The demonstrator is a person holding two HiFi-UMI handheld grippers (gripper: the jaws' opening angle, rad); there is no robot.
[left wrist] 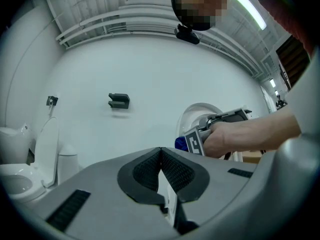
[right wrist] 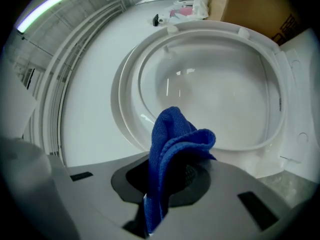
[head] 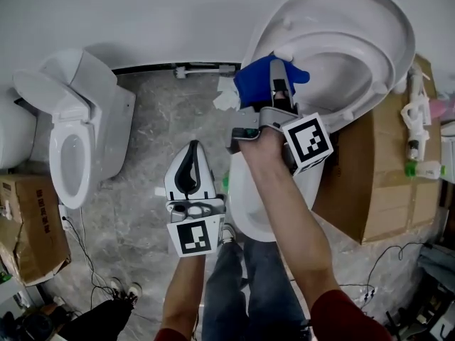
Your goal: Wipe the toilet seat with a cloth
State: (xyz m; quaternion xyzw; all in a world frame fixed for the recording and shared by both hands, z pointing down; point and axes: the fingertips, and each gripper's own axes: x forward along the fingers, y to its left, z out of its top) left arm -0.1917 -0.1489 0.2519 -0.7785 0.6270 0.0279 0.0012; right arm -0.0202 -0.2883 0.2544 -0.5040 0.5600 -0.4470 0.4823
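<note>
The toilet's seat [head: 370,62] and lid [head: 334,6] stand raised against the wall at upper right, above the bowl [head: 249,204]. My right gripper [head: 279,84] is shut on a bunched blue cloth [head: 256,80], held close to the seat's lower left part. In the right gripper view the blue cloth [right wrist: 172,149] sticks up from the right gripper [right wrist: 165,184], just short of the seat ring [right wrist: 130,114]. My left gripper [head: 190,165] hangs shut and empty over the floor left of the bowl. In its own view the left gripper [left wrist: 161,171] shows its pads pressed together, facing the wall.
A second white toilet [head: 71,133] with its lid up stands at the left. Cardboard boxes sit at right [head: 384,169] and lower left [head: 28,226]. Spray bottles [head: 416,130] lie on the right box. Cables run over the grey marble floor [head: 149,119]. A person's legs [head: 249,290] are below the bowl.
</note>
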